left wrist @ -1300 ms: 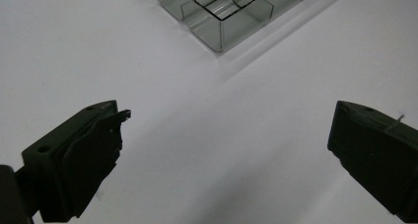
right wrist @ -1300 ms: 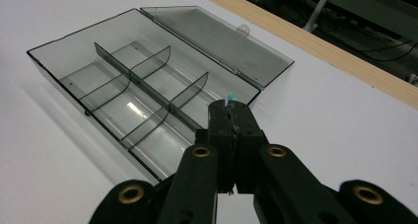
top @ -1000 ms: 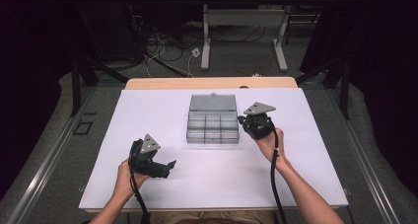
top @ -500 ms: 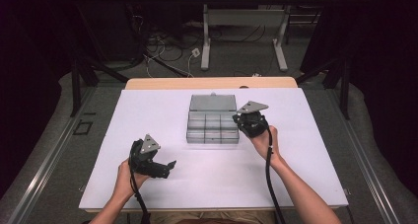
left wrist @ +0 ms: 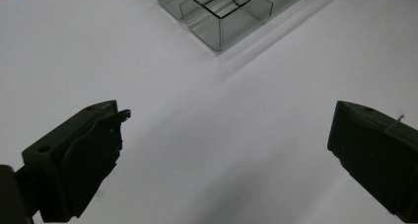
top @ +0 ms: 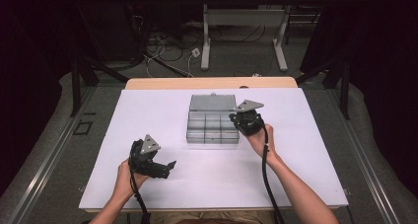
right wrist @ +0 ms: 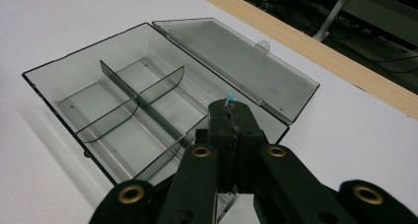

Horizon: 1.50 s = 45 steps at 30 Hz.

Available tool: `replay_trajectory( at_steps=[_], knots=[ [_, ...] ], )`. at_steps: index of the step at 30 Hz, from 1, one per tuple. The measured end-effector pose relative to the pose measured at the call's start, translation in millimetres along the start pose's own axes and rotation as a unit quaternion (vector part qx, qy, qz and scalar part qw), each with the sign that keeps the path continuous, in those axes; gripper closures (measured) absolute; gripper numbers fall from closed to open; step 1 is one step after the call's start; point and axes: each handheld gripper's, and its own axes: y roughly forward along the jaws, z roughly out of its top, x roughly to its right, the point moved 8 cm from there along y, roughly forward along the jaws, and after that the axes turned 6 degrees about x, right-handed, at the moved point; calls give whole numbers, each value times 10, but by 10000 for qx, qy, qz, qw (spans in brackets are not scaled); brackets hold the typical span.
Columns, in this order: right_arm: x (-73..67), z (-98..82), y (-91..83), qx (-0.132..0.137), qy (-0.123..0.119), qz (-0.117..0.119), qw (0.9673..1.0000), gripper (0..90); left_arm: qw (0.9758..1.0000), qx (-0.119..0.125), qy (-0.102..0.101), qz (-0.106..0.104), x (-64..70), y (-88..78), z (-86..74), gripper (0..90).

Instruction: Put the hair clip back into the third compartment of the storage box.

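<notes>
A clear grey compartment box [top: 212, 130] lies at the middle of the white table with its lid [top: 211, 103] folded flat behind it. My right gripper [top: 237, 123] hovers over the box's right end. In the right gripper view the box [right wrist: 123, 103] and its lid [right wrist: 236, 61] lie below, and the right gripper [right wrist: 229, 108] has its jaws pressed together on a tiny blue piece [right wrist: 229, 96] that sticks out at the tips. My left gripper [top: 167, 167] rests near the front left, open. A corner of the box [left wrist: 222, 17] lies ahead of the left gripper [left wrist: 226, 120], nothing between its jaws.
The white table top [top: 300, 155] has bare room on both sides of the box and in front of it. A wooden strip [top: 212, 82] runs along its far edge. Beyond it stand desk legs [top: 206, 41] and cables on the floor.
My right gripper has shifted slightly left, over the box's right end. The left gripper has stayed put.
</notes>
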Motion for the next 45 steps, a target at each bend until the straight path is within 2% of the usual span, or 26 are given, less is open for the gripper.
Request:
replay_trajectory(
  at_steps=[5, 6, 8, 23, 28, 30, 35, 39, 45],
  knots=[
    [-10, -6, 55, -6, 5, -5, 10000, 898, 10000, 25, 13, -15, -8, 1, 0, 0],
    [-15, -7, 61, -25, 12, 14, 10000, 898, 10000, -39, 23, -57, -7, -8, -5, 0],
    [-9, -1, 75, 1, -10, 11, 10000, 898, 10000, 28, -2, -19, -6, 1, 0, 0],
    [-25, -36, 211, -30, 16, 70, 10000, 898, 10000, 20, 3, -20, -7, 4, 2, 0],
    [-40, -62, 247, -121, -11, 115, 9999, 898, 10000, 28, -7, -15, -8, 3, 3, 0],
    [-37, -57, 269, -50, -51, 120, 9999, 898, 10000, 29, -11, -14, -9, 6, 3, 0],
    [-19, -87, 279, -172, -22, 129, 9998, 898, 10000, 18, 9, -17, -9, 7, 3, 0],
    [-7, -95, 292, -144, -6, 130, 9998, 898, 10000, 20, 11, -10, -11, 6, 3, 0],
    [-10, -118, 303, -242, -14, 169, 9996, 898, 10000, 46, 21, -8, -16, 2, 10, 0]
  ],
)
